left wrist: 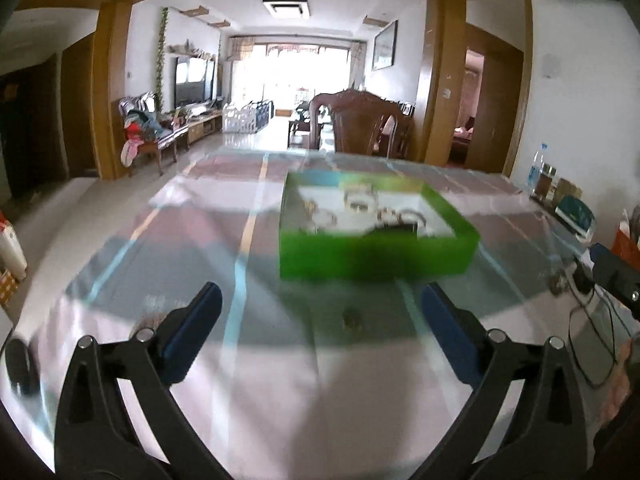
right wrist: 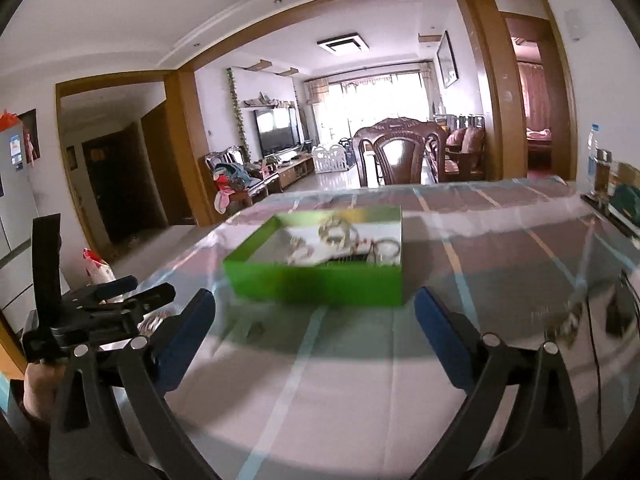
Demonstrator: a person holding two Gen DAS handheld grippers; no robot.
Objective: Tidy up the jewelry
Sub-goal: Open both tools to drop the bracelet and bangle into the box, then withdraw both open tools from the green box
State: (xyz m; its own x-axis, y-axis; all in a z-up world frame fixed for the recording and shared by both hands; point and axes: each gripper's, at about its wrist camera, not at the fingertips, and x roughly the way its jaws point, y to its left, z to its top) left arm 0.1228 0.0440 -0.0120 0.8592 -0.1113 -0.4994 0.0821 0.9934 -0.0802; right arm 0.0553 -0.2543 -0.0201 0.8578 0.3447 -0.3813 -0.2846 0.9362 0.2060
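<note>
Both hand-held grippers gape wide, empty, before green box holding jumbled jewelry.

The right gripper, with black arms and blue-padded fingers, stands spread wide with nothing between them, above a glossy striped surface. Ahead of it sits a shallow green cardboard box holding blurred silvery rings and bracelets. At the left edge the left gripper shows, gripped by a hand. A carved dark wooden chair stands beyond the surface.
</note>
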